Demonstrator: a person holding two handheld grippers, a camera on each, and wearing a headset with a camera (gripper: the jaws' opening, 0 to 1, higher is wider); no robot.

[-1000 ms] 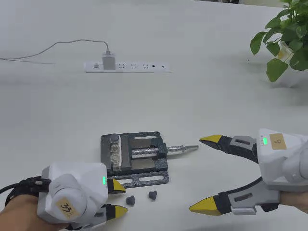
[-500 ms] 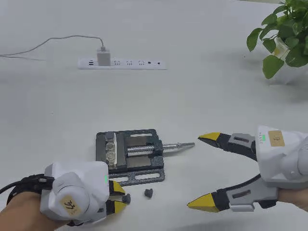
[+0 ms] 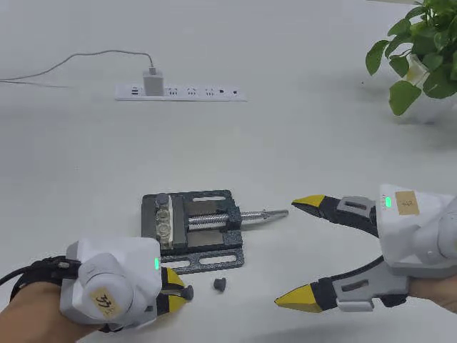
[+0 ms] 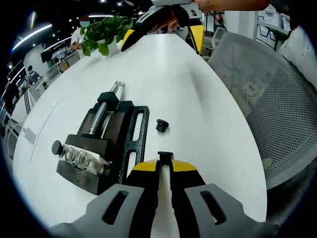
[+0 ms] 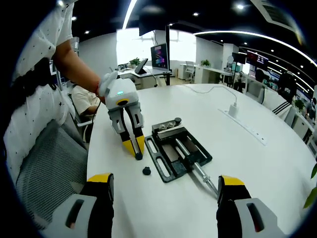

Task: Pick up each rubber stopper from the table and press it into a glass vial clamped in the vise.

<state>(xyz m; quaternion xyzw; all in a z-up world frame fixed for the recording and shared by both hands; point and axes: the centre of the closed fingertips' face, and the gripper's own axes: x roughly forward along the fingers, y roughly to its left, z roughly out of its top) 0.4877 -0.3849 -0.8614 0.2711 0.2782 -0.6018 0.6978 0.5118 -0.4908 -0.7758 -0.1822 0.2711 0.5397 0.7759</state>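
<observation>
The left gripper [image 4: 165, 167] is clamped on one stopper [image 4: 165, 156] just beside the vise [image 3: 214, 243], a second stopper [image 3: 219, 284] lies on the table [image 3: 300, 143] nearby, and the right gripper [image 3: 300, 251] stands with its jaws wide apart.

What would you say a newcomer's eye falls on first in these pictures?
First, the dark vise in the middle of the white table, with glass vials clamped at its left end in the head view. Next, the left gripper in front of it, shut on a rubber stopper, while a second stopper lies loose beside the vise base. The right gripper hangs wide open to the right.
</observation>
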